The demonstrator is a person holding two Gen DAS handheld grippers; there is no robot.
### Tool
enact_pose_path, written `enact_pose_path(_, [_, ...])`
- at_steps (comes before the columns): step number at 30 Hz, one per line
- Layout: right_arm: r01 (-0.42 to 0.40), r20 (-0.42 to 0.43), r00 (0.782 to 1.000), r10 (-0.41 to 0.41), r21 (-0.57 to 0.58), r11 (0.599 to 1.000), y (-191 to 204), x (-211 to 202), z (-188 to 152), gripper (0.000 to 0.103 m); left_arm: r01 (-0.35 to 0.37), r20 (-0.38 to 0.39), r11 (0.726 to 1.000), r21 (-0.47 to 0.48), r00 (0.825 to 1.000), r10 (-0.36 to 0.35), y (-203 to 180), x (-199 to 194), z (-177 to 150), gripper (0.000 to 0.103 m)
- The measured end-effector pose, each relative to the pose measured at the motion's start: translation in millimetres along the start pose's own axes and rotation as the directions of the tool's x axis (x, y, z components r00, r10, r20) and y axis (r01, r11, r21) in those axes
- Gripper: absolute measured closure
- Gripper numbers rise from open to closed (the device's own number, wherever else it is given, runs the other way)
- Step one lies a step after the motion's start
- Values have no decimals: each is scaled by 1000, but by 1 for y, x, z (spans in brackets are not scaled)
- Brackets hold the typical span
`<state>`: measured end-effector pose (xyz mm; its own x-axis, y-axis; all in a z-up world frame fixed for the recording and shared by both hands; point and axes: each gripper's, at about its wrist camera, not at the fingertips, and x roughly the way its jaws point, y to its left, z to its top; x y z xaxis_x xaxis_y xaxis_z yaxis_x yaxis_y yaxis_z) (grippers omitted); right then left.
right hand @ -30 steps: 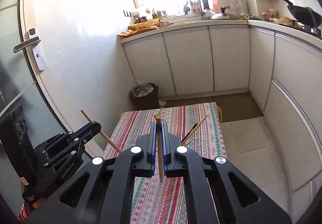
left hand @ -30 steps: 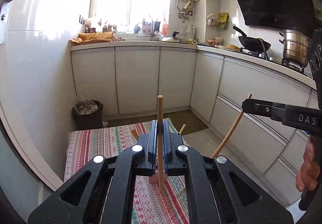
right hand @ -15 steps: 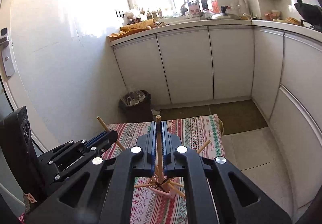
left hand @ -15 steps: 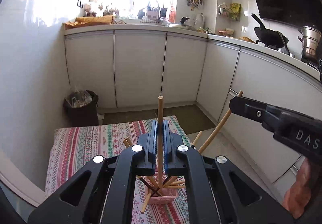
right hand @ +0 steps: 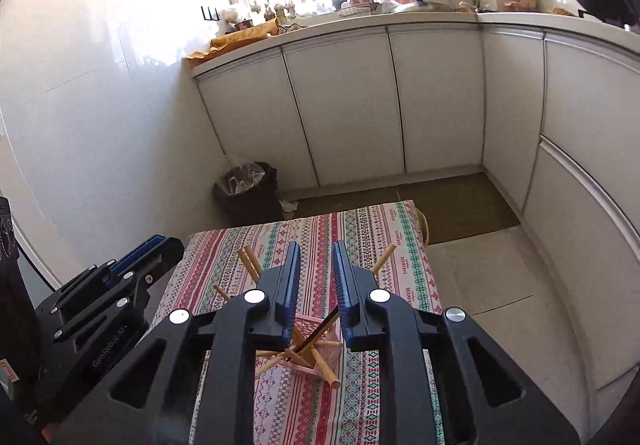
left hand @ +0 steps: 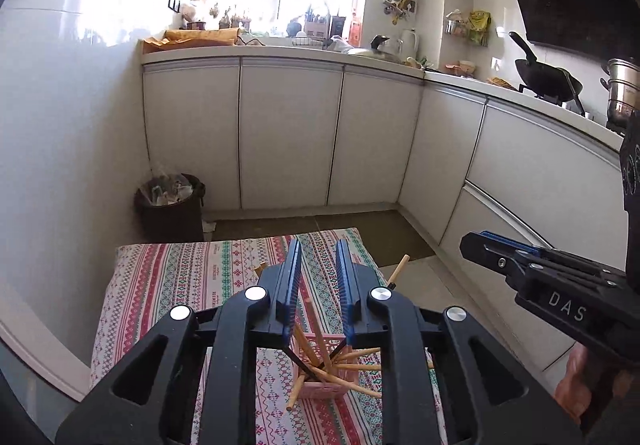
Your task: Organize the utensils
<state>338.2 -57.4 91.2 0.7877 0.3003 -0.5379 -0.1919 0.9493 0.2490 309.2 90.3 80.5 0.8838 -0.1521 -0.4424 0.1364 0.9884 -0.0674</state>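
Both opening, nothing pinched: left tongs (left hand: 318,277) and right tongs (right hand: 316,277) poised over basket (left hand: 320,385) at six o'clock, chopsticks (left hand: 344,367) splayed inside.

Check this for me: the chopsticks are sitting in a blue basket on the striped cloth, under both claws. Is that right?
Not quite: the basket is pink, not blue, as the left wrist view shows. The rest holds: the chopsticks sit in it on the striped cloth, below the left claw and the right claw.

Pink basket (left hand: 320,385) — front half-hidden behind tools
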Motion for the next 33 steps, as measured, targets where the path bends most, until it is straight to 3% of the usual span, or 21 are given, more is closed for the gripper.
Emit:
enact_pose_path(6, [8,-2,1000,-8,-5,1000,4,-18,-6,84,-22,1,999,26,1000,22,-7,-21,2,80])
enact_pose_path(8, [13,-2,1000,-13,-8,1000,6,-25,-9,83,-31,-4,999,31,1000,31,-11,-27,1,64])
enact_pose_path(10, [16,-4,1000,-16,-10,1000,8,-31,-13,73,-49,3,998,35,999,49,-12,-35,-2,58])
enact_pose_path(14, [19,-8,1000,-20,-21,1000,12,-44,-22,69,-53,-6,998,36,999,54,-16,-47,-8,58])
enact_pose_path(17, [22,0,1000,-22,-14,1000,13,-55,-30,53,-60,-5,998,33,998,60,-19,-57,-12,49])
enact_pose_path(26, [52,2,999,-52,14,999,8,-79,-57,39,-82,0,996,28,997,82,-24,-90,-30,36])
enact_pose_path(31, [101,51,994,-101,18,995,9,-94,-76,20,-101,3,995,25,995,101,-25,-107,-42,23])
enact_pose_path(33, [111,56,992,-113,25,993,8,-97,-82,17,-111,4,994,25,994,111,-25,-114,-47,21])
